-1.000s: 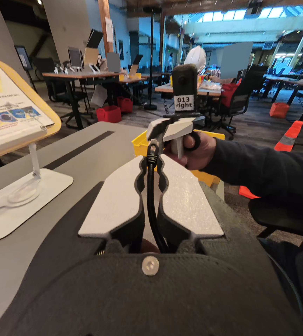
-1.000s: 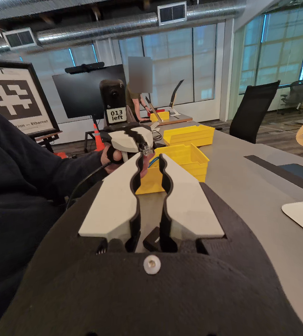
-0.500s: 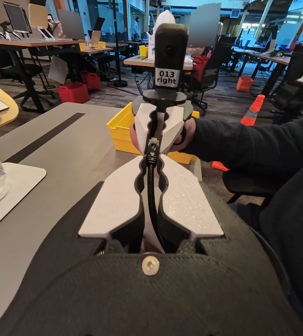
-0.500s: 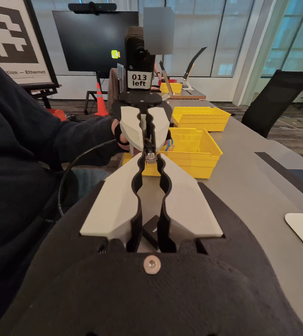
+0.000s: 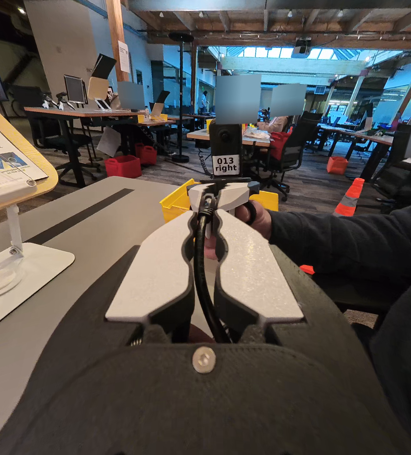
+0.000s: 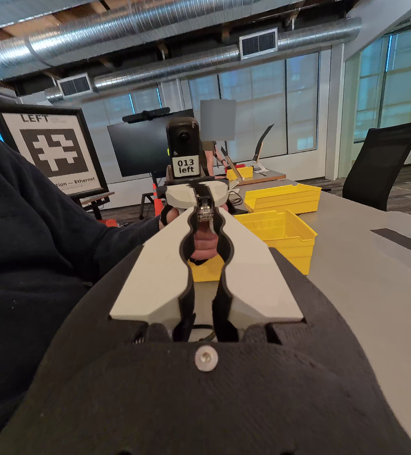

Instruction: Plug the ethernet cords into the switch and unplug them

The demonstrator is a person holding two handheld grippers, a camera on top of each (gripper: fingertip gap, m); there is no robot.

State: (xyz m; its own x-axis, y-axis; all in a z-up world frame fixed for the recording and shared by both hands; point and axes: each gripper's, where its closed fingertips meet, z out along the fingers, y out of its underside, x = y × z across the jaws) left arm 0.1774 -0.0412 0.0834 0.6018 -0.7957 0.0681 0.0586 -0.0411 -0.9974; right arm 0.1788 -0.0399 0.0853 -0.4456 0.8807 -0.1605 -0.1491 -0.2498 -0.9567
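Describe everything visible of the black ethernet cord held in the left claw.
The ethernet cord is a glossy black round cable that runs up between the fingers of the left claw, which is shut on it near the ribbed black boot. Its clear plastic plug with metal contacts points into the mouth of the right claw. The lower end drops out of sight.

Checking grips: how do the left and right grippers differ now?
The white-fingered left gripper has the black ethernet cable running between its fingers; the white-fingered right gripper has only the cable's clear plug at its fingertips. Left looks clamped; right's grip is unclear. Both are hand-held, facing each other.
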